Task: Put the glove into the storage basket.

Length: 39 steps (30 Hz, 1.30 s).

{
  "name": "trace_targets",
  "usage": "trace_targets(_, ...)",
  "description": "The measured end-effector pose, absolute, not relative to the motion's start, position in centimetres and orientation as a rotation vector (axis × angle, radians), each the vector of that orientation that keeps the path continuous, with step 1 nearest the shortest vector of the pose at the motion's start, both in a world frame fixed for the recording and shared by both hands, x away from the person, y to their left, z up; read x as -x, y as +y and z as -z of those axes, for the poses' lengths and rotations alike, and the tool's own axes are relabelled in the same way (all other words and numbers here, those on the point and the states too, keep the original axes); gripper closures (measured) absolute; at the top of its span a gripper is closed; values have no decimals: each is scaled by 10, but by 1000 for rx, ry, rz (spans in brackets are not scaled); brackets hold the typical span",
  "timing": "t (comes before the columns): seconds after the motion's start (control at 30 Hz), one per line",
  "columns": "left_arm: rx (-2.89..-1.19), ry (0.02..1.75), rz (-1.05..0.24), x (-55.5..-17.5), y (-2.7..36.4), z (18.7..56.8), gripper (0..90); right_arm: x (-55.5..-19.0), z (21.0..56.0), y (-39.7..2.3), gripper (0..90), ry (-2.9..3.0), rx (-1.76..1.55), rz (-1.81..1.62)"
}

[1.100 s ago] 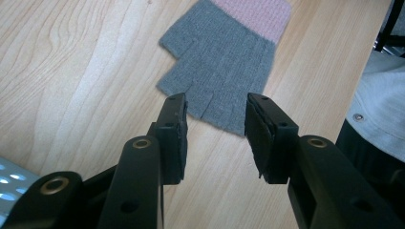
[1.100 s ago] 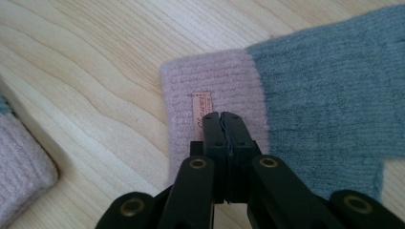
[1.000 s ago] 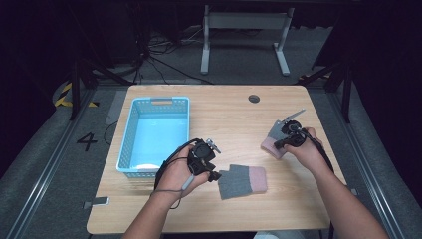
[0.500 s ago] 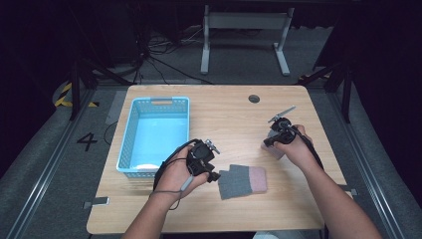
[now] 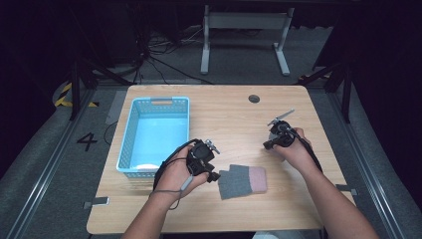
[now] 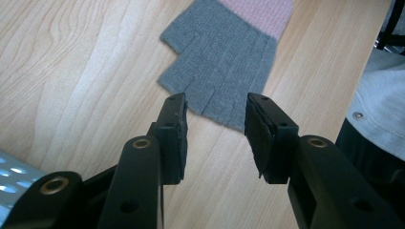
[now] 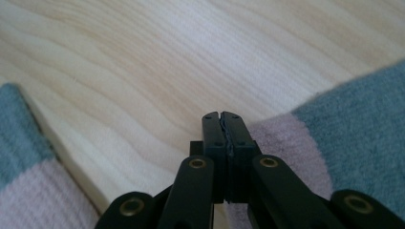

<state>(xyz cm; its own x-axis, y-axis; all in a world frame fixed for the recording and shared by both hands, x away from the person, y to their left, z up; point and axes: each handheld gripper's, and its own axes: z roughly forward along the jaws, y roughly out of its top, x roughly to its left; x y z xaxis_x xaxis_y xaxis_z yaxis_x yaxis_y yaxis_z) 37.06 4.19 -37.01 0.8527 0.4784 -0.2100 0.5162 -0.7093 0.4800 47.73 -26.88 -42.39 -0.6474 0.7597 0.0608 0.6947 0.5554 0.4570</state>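
- Risk: right gripper [image 7: 223,119] has its jaws pressed together, and a thin edge of knit seems pinched between them. If the bite is that shallow, the second glove [image 7: 334,138] could slip out on a lift.
- Risk: left gripper [image 6: 215,133] could catch just one finger stub, so the glove [image 5: 242,180] would drag or bunch on the table [image 5: 229,109].
- Left gripper: jaws wide apart, holding nothing, low over the table.
- Glove lies flat at the near centre of the table, just past the left jaw tips at 12 o'clock, apparently not touching; pink cuff at the far end.
- Blue basket [image 5: 130,144] sits at the glove's 10 o'clock, near the left hand [image 5: 176,174].
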Motion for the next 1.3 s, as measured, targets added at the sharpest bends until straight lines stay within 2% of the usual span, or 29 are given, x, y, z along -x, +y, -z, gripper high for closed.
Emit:
trace_targets(0.5,-2515,695,101,-371,34,371,603,-439,422,-315,900,2647,-1297,-631)
trace_targets(0.9,-2508,702,102,-371,35,371,602,-434,412,-319,897,2589,-1308,-694)
trace_targets(1.07,-2502,709,98,-370,35,371,602,-440,404,-319,842,2520,-1356,-723)
trace_targets(1.1,-2501,710,98,-370,35,371,602,-446,401,-322,760,2470,-1402,-739)
trace_targets(1.23,-2503,707,97,-370,35,371,599,-454,400,-325,657,2414,-1498,-738)
trace_targets(1.3,-2510,699,95,-370,35,371,599,-456,400,-325,645,2402,-1528,-732)
